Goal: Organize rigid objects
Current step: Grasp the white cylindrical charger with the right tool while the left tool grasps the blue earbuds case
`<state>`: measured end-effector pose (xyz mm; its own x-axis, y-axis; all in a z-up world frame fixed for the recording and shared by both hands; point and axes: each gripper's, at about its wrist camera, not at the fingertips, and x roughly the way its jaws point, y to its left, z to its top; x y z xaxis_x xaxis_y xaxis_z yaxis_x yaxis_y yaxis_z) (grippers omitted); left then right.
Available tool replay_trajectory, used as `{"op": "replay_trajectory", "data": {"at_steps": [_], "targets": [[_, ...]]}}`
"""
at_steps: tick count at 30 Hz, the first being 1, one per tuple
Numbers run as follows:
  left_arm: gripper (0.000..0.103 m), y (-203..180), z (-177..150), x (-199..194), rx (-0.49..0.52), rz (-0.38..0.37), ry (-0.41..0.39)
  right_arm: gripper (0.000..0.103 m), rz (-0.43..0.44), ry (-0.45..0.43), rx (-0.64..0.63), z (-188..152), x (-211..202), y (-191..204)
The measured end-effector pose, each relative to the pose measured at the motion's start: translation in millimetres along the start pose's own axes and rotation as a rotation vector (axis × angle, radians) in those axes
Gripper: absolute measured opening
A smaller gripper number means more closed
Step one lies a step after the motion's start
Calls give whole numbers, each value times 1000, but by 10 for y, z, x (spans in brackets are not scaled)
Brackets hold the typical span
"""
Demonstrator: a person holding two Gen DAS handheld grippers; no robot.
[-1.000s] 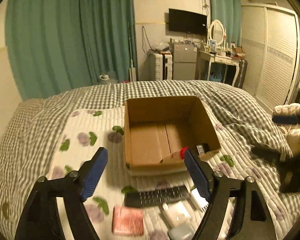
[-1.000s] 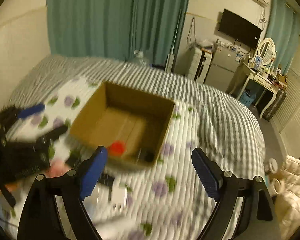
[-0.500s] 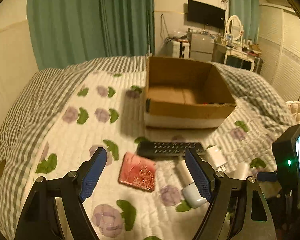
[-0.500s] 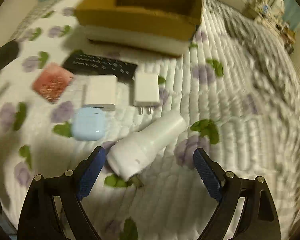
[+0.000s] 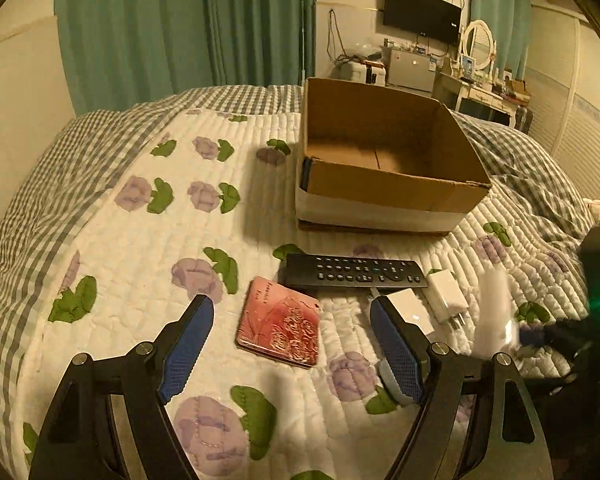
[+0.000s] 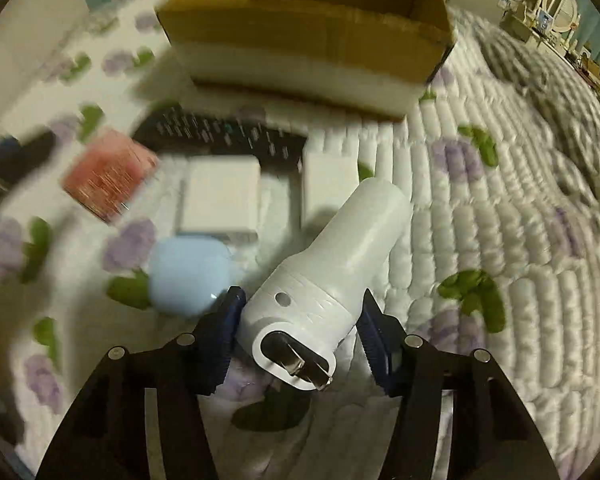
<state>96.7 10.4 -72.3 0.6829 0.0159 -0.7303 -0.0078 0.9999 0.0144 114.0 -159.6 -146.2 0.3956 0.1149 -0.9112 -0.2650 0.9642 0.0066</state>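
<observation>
My right gripper (image 6: pixel 300 324) is shut on a white cylindrical plug-in device (image 6: pixel 332 276), its prongs toward the camera, lifted a little off the quilt; it shows blurred in the left wrist view (image 5: pixel 494 312). My left gripper (image 5: pixel 292 344) is open and empty above a red embossed case (image 5: pixel 280 322). A black remote (image 5: pixel 354 271), two white chargers (image 6: pixel 220 200) (image 6: pixel 328 188) and a light blue earbud case (image 6: pixel 188 276) lie on the quilt. An open cardboard box (image 5: pixel 384 192) stands behind them.
The flowered quilt (image 5: pixel 140 240) covers a checked bed. Green curtains (image 5: pixel 180 32), a TV, small fridge and dressing table stand beyond the bed. A wardrobe (image 5: pixel 580 120) is at the right.
My right gripper has dropped onto the white plug-in device and closed on it, raising it. My left gripper has moved lower and closer over the red case.
</observation>
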Motion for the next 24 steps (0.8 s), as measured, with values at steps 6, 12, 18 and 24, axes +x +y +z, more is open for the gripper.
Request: {"op": "replay_trajectory", "data": {"at_steps": [6, 12, 18, 24], "targets": [[83, -314, -64, 117, 23, -51, 58, 56, -49, -89, -101, 207, -409, -171], [83, -605, -328, 441, 25, -86, 187, 56, -65, -71, -133, 280, -286, -368], [81, -814, -460, 619, 94, -82, 236, 56, -4, -35, -83, 160, -87, -517], [74, -995, -537, 721, 190, -36, 250, 56, 30, -31, -63, 130, -40, -549]]}}
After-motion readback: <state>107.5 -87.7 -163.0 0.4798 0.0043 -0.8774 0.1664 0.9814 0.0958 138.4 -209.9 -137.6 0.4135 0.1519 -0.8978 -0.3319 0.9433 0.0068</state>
